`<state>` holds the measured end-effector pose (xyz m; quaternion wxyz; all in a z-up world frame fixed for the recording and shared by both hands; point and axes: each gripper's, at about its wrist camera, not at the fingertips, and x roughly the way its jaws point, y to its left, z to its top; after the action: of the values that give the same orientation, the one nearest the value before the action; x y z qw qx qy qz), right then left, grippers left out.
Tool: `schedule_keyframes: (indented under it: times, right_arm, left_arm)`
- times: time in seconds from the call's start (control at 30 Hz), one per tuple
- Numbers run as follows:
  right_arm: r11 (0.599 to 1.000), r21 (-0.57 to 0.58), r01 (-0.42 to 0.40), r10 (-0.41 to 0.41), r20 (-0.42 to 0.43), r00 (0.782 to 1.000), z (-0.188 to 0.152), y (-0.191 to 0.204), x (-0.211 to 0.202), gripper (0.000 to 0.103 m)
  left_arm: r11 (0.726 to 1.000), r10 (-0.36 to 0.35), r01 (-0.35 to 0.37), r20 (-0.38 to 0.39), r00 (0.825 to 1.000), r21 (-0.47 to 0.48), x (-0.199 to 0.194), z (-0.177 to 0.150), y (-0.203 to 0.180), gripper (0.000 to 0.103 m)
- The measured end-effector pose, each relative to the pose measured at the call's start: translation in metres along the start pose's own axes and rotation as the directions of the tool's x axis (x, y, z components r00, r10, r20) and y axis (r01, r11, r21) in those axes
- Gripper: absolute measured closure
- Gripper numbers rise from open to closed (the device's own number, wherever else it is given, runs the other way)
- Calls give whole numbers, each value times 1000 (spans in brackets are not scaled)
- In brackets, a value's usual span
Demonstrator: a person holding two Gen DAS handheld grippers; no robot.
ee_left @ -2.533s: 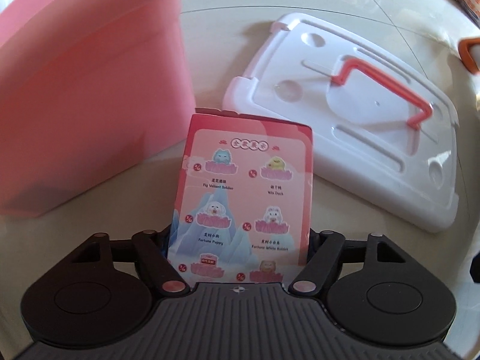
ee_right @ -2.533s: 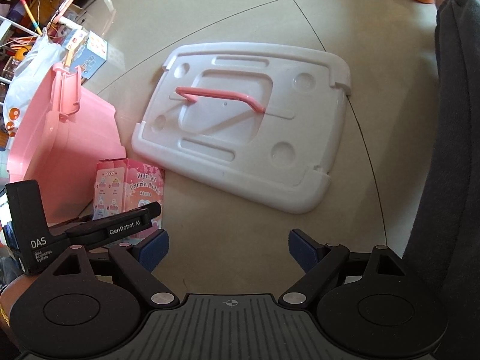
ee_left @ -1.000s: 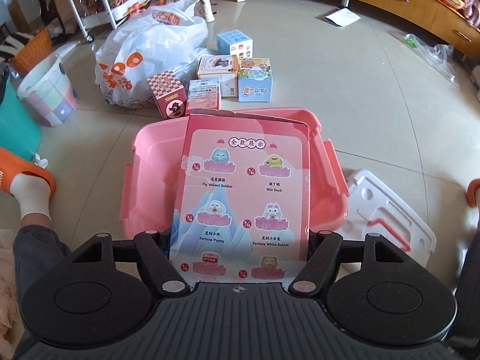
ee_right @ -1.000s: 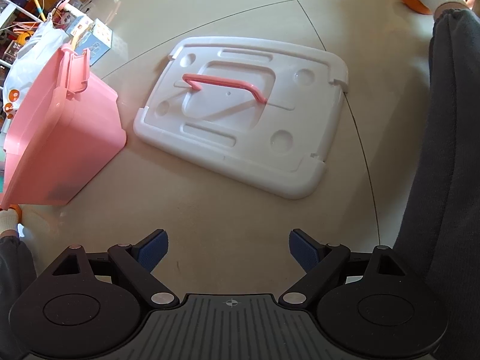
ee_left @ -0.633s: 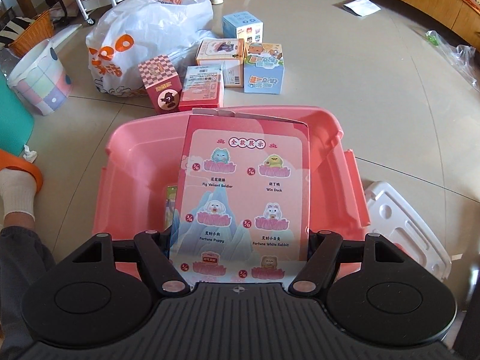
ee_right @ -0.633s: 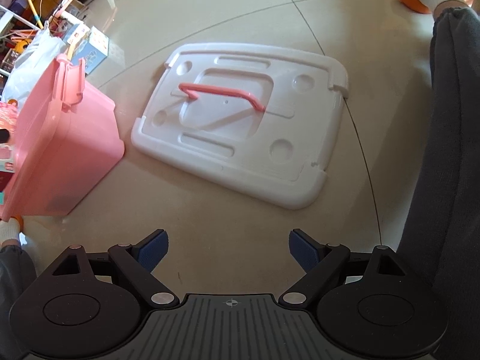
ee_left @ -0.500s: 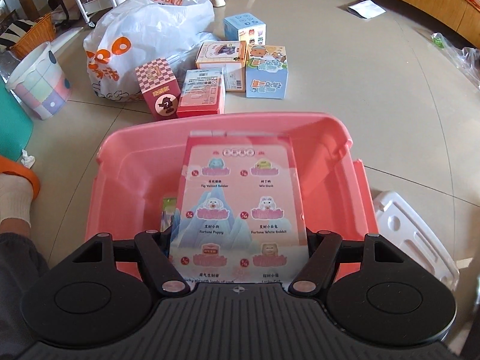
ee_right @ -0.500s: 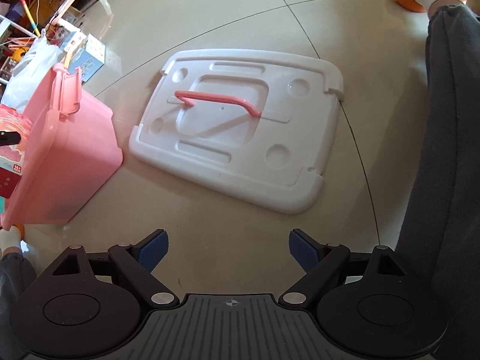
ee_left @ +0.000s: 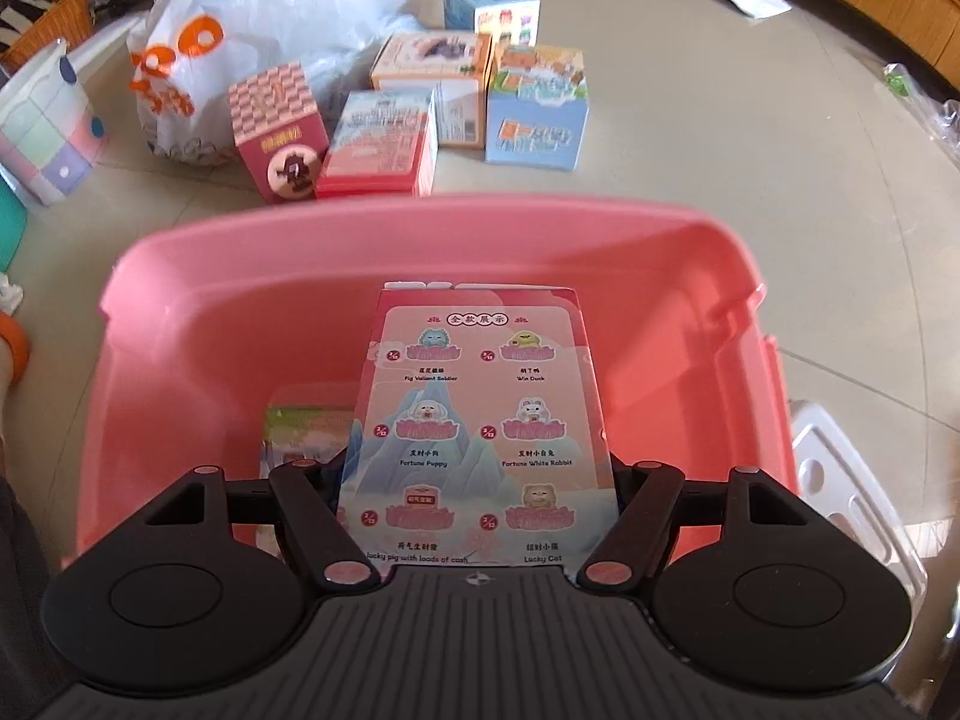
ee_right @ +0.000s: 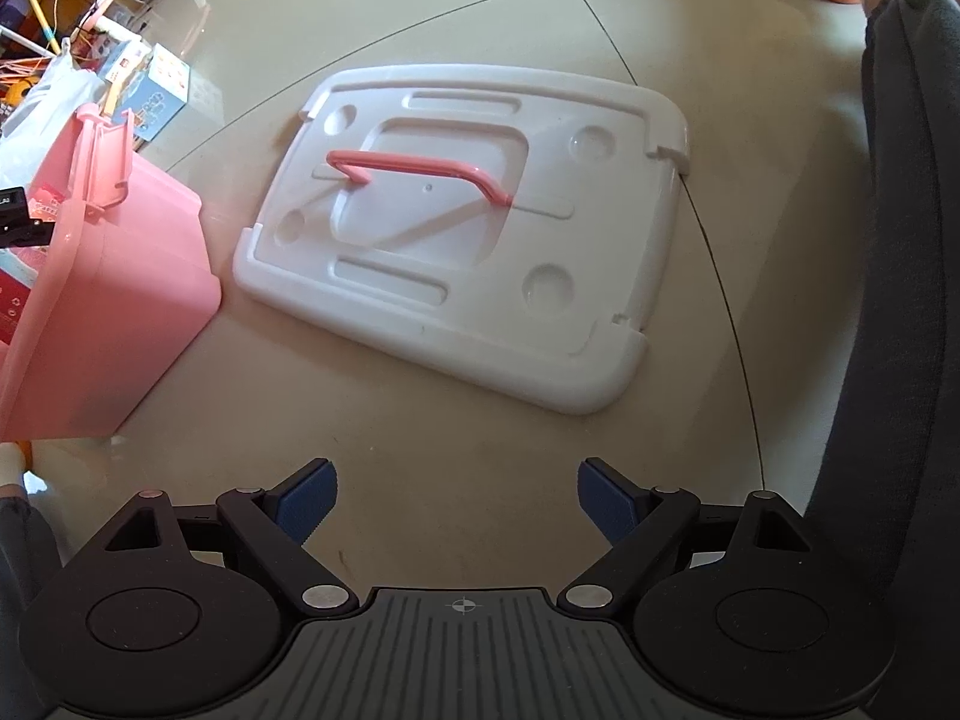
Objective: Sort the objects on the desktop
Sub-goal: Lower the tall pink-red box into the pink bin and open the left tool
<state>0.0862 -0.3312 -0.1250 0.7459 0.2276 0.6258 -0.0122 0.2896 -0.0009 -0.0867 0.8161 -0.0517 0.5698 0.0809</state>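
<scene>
Nearest us, our left gripper (ee_left: 477,483) is clamped on the pink toy box (ee_left: 480,420), one finger on each narrow side near its lower end, holding it upright inside the pink bin (ee_left: 690,324). We judge the box light, thin card with a glossy face: stiff along its edges, easily dented on the broad panels, so the side grip suits it. A green-topped box (ee_left: 303,426) lies in the bin just beside it. Our right gripper (ee_right: 453,501) hangs with fingers apart over the floor (ee_right: 480,438), holding nothing. Farther off lies the white lid (ee_right: 468,228); beyond the bin stand more boxes (ee_left: 408,114) by a plastic bag (ee_left: 264,30).
</scene>
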Motion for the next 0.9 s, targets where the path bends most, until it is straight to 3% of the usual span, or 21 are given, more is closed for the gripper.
schedule_keyframes:
  times: [0.13,0.27,0.5,0.77,0.9]
  right_arm:
    - [1000,-4,7,-7,-9,1000,0,1,3,18]
    - [1000,-8,15,-15,-19,1000,-1,2,6,18]
    - [1000,-31,5,-5,-29,1000,-1,5,8,18]
    - [996,-84,-23,21,-26,999,-1,16,-4,18]
    - [978,-208,-29,31,6,999,4,36,-28,19]
  left_arm:
    - [999,19,-21,48,999,34,3,-11,-7,31]
    - [1000,0,0,-10,1000,-1,11,-17,-2,31]
    - [1000,-4,4,-24,1000,11,8,-25,-1,26]
    - [1000,-4,3,14,1000,21,-46,-20,15,19]
    - [997,7,-11,47,999,78,-89,-29,23,13]
